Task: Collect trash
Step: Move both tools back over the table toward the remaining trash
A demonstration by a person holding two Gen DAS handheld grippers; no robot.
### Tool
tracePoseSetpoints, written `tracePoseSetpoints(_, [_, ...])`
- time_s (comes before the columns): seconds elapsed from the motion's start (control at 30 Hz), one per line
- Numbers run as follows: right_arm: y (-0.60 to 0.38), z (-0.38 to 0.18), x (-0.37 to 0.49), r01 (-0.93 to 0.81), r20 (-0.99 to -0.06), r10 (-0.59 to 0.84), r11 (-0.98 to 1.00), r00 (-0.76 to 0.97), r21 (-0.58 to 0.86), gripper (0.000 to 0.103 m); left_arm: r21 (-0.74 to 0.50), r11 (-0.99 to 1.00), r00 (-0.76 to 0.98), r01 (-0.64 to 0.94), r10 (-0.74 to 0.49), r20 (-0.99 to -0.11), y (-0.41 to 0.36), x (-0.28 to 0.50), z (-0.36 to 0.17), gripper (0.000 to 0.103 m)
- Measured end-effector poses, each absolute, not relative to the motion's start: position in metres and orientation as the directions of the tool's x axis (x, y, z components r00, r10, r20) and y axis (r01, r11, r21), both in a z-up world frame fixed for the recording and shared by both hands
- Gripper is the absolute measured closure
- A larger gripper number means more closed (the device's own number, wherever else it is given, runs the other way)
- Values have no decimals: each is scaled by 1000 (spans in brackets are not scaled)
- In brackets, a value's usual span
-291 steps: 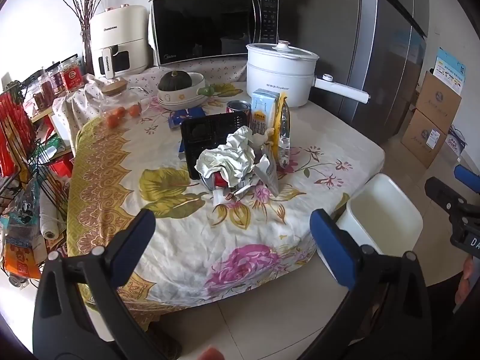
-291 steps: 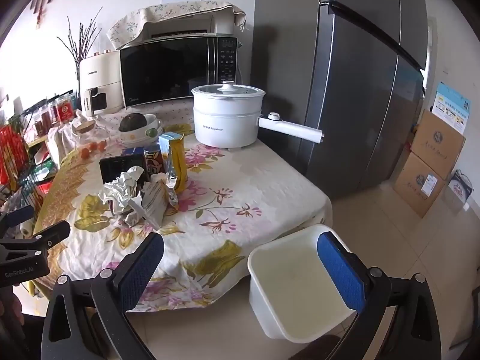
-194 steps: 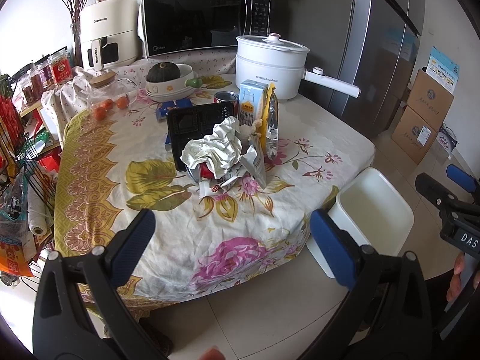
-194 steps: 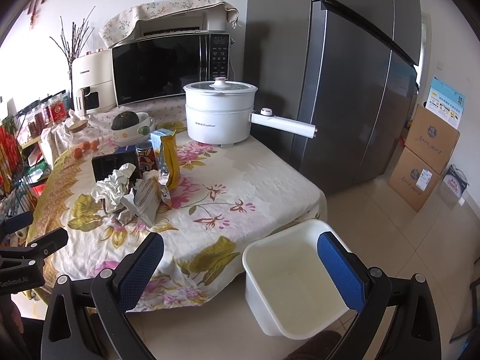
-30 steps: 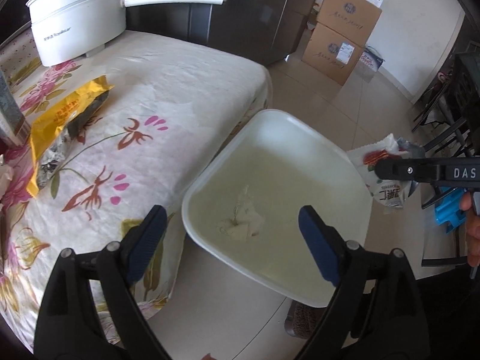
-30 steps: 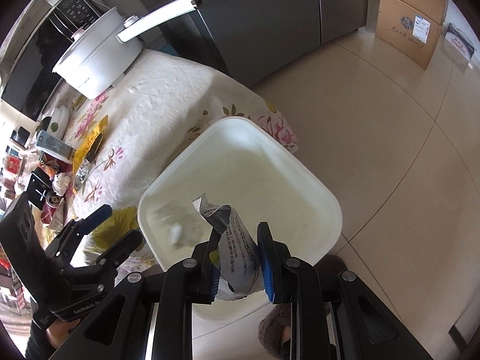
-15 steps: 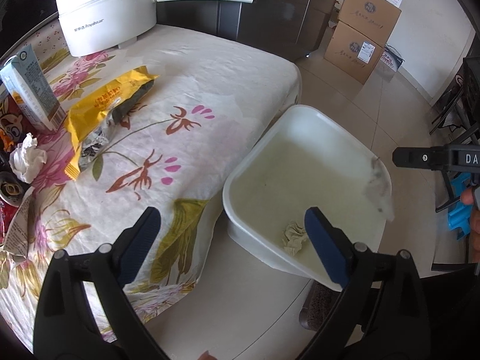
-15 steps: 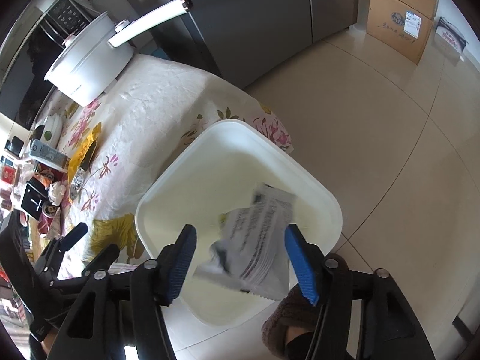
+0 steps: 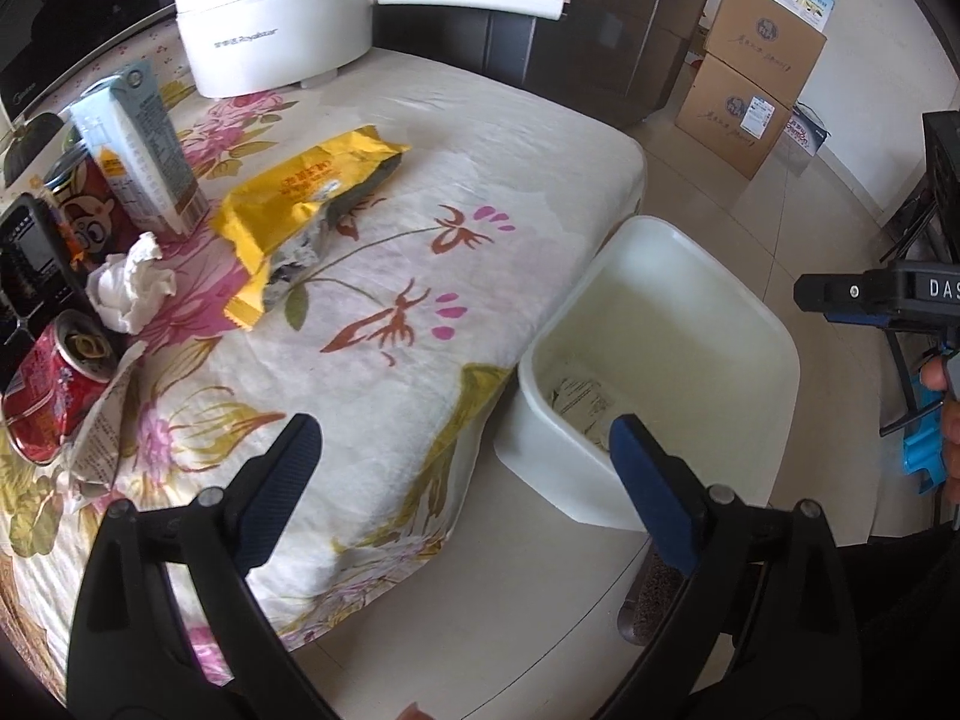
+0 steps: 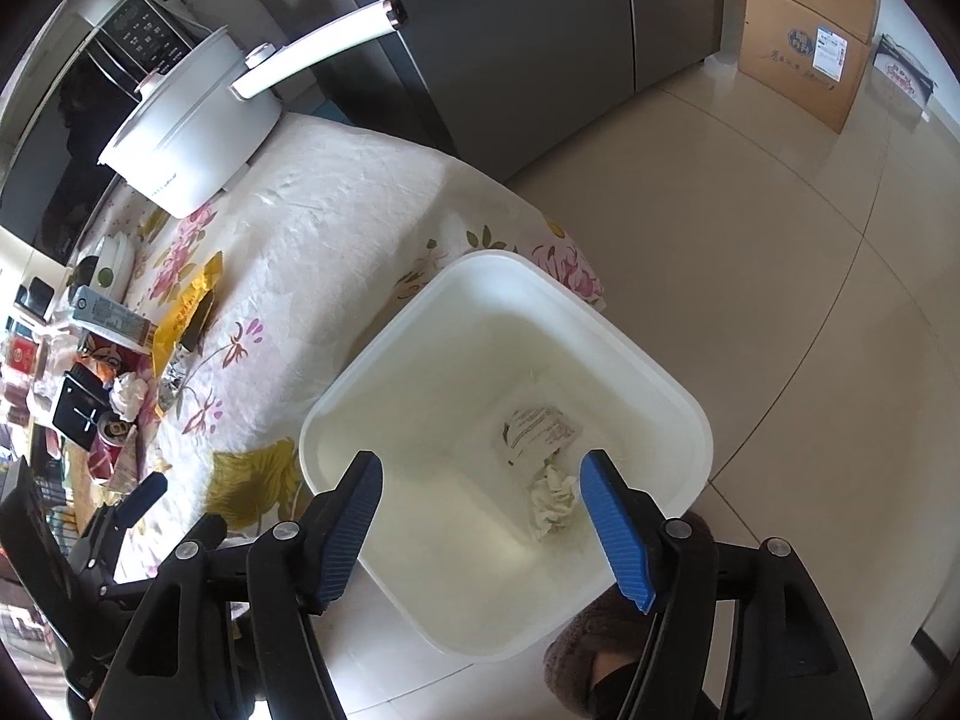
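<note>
A white bin (image 10: 600,324) stands on the floor at the table's corner; it also shows in the left wrist view (image 9: 774,330). A printed wrapper (image 10: 540,429) and a crumpled tissue (image 10: 555,501) lie in its bottom. My right gripper (image 10: 483,516) is open and empty above the bin. My left gripper (image 9: 465,480) is open and empty over the table's edge. On the floral cloth lie a yellow snack bag (image 9: 306,192), a crumpled tissue (image 9: 132,282), a crushed red can (image 9: 54,384), a milk carton (image 9: 138,144) and a torn wrapper (image 9: 105,420).
A white electric pot (image 9: 270,18) with a long handle stands at the table's back. A steel fridge (image 10: 540,30) rises behind the table. Cardboard boxes (image 9: 756,66) stand on the tiled floor at the right. A black tray (image 9: 27,264) is at the left edge.
The wrapper that my right gripper held a second ago has dropped into the bin and now lies flat on its bottom. My left gripper has swung back from the bin toward the table.
</note>
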State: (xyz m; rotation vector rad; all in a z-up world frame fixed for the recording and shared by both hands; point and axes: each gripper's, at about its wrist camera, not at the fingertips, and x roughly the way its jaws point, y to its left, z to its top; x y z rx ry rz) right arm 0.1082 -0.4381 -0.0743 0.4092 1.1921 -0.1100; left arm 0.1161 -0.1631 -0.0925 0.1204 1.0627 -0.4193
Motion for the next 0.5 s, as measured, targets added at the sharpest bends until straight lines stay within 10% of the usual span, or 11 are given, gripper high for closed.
tracePoseSetpoints(0.5, [-342, -57, 148, 140, -903, 224, 946, 367, 292, 27, -173, 984, 463, 49, -176, -869, -23, 135, -72, 7])
